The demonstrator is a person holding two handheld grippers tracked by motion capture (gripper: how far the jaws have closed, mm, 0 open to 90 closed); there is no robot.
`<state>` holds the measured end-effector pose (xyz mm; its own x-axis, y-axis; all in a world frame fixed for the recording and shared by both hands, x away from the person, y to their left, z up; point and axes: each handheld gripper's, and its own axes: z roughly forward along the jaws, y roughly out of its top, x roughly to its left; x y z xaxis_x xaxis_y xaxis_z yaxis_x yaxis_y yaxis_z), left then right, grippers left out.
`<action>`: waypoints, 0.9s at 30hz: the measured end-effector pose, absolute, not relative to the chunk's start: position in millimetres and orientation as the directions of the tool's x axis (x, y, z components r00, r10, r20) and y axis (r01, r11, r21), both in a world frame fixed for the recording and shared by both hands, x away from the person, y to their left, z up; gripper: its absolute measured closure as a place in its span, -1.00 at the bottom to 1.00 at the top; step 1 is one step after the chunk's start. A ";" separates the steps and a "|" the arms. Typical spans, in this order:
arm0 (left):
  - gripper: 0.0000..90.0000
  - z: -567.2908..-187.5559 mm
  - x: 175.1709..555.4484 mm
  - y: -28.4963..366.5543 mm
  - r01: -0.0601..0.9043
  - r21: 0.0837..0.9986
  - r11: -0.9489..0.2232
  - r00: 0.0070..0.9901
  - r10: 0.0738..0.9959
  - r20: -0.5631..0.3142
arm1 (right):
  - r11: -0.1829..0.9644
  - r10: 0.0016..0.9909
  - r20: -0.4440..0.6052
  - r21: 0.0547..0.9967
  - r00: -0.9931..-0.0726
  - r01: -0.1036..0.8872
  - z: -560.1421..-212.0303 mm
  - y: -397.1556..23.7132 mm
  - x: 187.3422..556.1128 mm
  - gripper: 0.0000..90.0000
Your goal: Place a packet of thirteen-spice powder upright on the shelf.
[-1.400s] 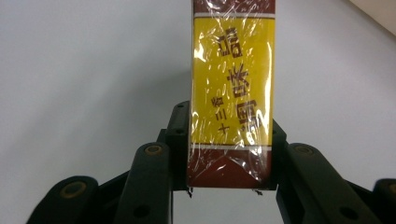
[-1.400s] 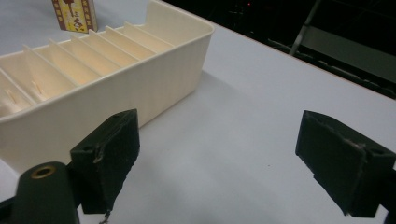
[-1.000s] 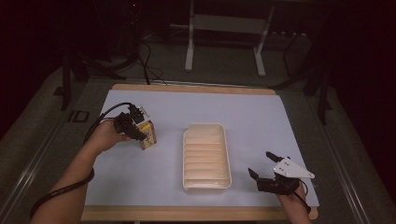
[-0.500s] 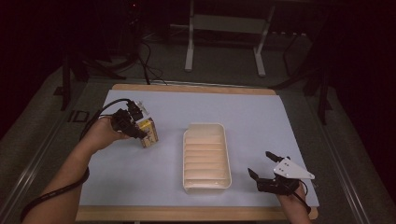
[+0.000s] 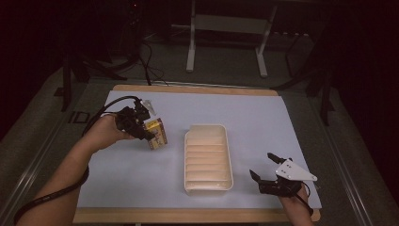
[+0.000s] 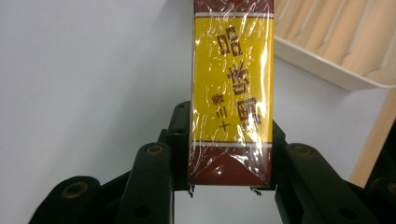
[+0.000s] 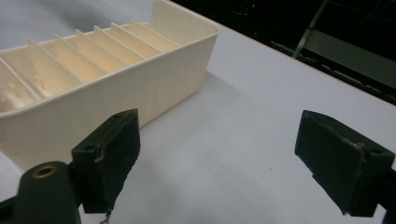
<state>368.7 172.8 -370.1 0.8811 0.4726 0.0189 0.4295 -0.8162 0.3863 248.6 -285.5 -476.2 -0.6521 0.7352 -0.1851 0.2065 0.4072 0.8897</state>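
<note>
A yellow and dark-red wrapped box (image 5: 157, 133) hangs above the pale blue mat, left of the cream slotted tray (image 5: 189, 157). My left gripper (image 5: 149, 133) is shut on it; in the left gripper view the box (image 6: 232, 88) stands clamped between the two black jaws of my left gripper (image 6: 229, 154), with the tray's corner (image 6: 336, 70) beyond. My right gripper (image 5: 266, 167) rests near the mat's front right, its jaws wide open and nothing between them. In the right gripper view my right gripper (image 7: 224, 154) faces the tray's side wall (image 7: 140, 88).
The blue mat (image 5: 263, 122) covers a wooden table (image 5: 197, 215) whose edge shows at the front. The tray holds several dividers and looks bare inside. Dark floor, cables and a stand's legs (image 5: 226, 42) lie beyond the table's far edge.
My left gripper has risen with the box and shifted a little toward the far side. The right gripper has stayed put.
</note>
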 end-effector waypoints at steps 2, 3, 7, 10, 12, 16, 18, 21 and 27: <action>0.50 -368.7 368.7 171.6 0.425 0.387 -0.818 0.885 0.465 0.011 | 0.407 0.734 -0.186 0.890 -0.653 0.204 -476.1 -285.7 248.6 -0.68; 0.50 -367.0 367.9 170.3 0.413 0.387 -0.824 0.890 0.455 0.019 | 0.406 0.735 -0.185 0.891 -0.653 0.204 -476.1 -285.7 248.6 -0.68; 0.50 -360.1 366.0 165.8 0.386 0.390 -0.836 0.904 0.427 0.022 | 0.408 0.734 -0.186 0.890 -0.653 0.204 -476.2 -285.7 248.5 -0.68; 0.50 -357.5 366.1 165.0 0.383 0.397 -0.834 0.906 0.424 0.018 | 0.407 0.734 -0.185 0.890 -0.654 0.205 -476.1 -285.6 248.6 -0.68; 0.50 -353.0 365.5 163.1 0.362 0.412 -0.836 0.912 0.409 0.028 | 0.406 0.734 -0.184 0.891 -0.654 0.204 -476.1 -285.7 248.4 -0.68; 0.50 -345.4 364.0 158.8 0.323 0.424 -0.846 0.926 0.374 0.042 | 0.406 0.733 -0.185 0.891 -0.655 0.203 -476.0 -285.8 248.4 -0.68; 0.50 -341.7 362.8 155.4 0.308 0.426 -0.851 0.930 0.363 0.053 | 0.406 0.733 -0.184 0.891 -0.655 0.204 -476.1 -285.6 248.4 -0.68; 0.50 -335.5 361.7 150.7 0.279 0.435 -0.856 0.938 0.340 0.067 | 0.406 0.733 -0.183 0.890 -0.656 0.206 -476.1 -285.6 248.4 -0.68; 0.50 -331.0 360.2 140.9 0.208 0.441 -0.873 0.961 0.266 0.072 | 0.407 0.730 -0.184 0.891 -0.658 0.203 -476.0 -285.8 248.2 -0.68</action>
